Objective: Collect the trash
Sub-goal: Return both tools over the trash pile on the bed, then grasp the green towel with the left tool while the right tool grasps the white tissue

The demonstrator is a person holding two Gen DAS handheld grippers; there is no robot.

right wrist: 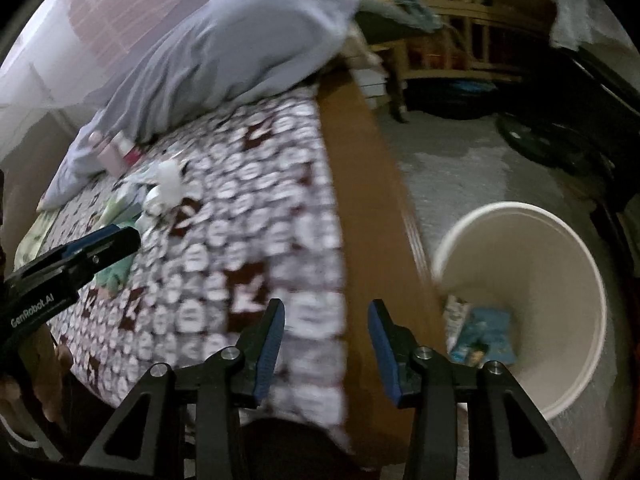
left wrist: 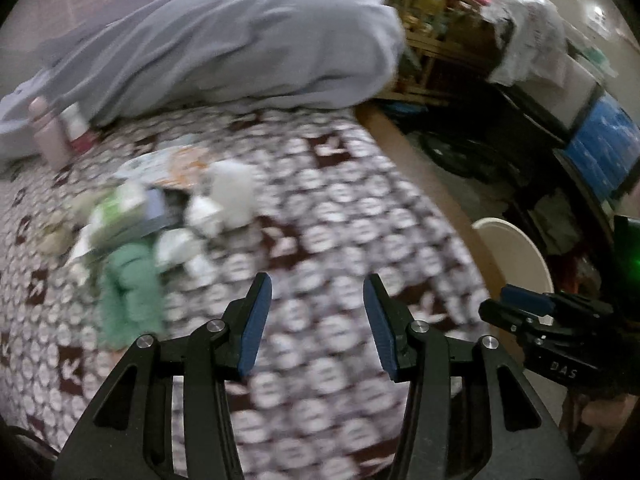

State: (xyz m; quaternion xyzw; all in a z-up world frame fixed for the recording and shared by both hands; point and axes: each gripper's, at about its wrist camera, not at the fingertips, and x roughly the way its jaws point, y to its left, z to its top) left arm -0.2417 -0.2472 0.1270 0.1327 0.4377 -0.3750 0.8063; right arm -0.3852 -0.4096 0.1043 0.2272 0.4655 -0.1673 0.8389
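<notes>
The left claw (left wrist: 318,322) hangs wide and empty over the patterned bed (left wrist: 340,216). The right claw (right wrist: 326,346) is also wide and empty, above the bed's wooden edge (right wrist: 360,184). The trash (left wrist: 160,216), a blurred heap of white tissues, green wrappers and paper, lies on the bed ahead and left of the left claw, near a grey duvet (left wrist: 240,40). A white bin (right wrist: 560,280) stands on the floor beside the bed, with packets (right wrist: 484,334) inside.
</notes>
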